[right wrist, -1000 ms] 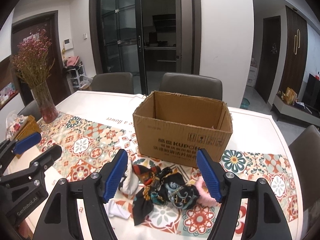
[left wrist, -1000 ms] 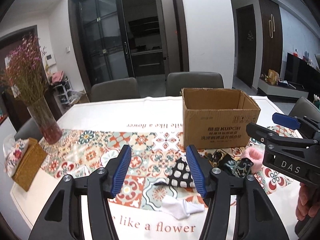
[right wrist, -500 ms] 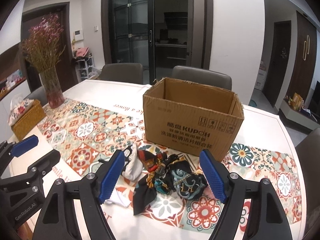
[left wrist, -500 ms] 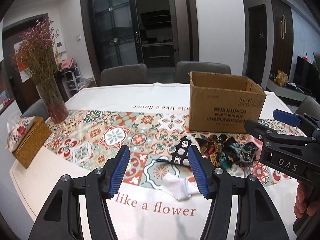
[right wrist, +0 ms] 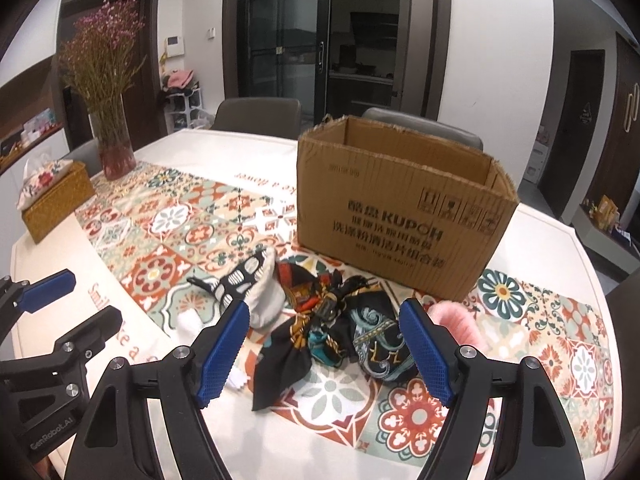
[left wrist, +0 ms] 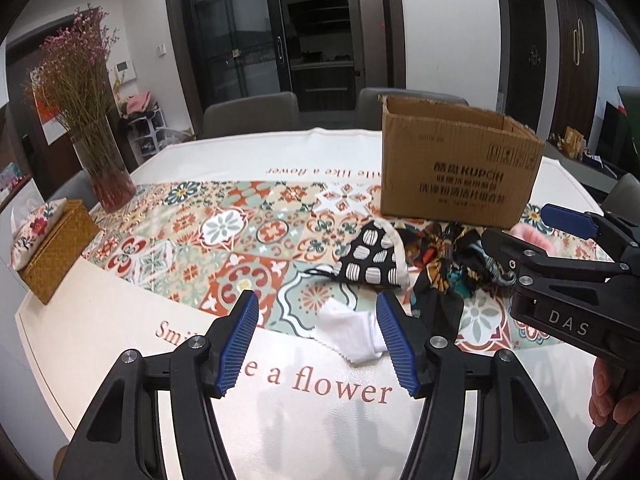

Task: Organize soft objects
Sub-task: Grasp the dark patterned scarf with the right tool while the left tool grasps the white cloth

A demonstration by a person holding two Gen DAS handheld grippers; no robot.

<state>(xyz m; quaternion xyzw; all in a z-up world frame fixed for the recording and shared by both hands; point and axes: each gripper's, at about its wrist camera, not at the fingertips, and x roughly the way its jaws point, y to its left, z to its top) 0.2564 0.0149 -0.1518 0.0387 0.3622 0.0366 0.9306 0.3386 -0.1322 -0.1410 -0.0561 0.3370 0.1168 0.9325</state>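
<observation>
An open cardboard box [right wrist: 400,208] stands on the table; it also shows in the left wrist view [left wrist: 456,172]. In front of it lies a pile of soft things: a black-and-white patterned pouch [left wrist: 372,258], dark patterned scarves [right wrist: 348,328], a pink fluffy item [right wrist: 460,320] and a small white sock [left wrist: 352,330]. My left gripper [left wrist: 314,344] is open and empty, with the white sock just beyond its fingertips. My right gripper [right wrist: 324,350] is open and empty, hovering over the scarves.
A glass vase of dried pink flowers [left wrist: 104,172] and a woven tissue box [left wrist: 52,248] stand at the table's left. Grey chairs [right wrist: 258,116] line the far side. The table has a tiled-pattern cloth [left wrist: 224,232].
Both grippers have dropped lower and come closer to the pile. The white sock now sits between the left gripper's fingertips in view. Nothing has been gripped.
</observation>
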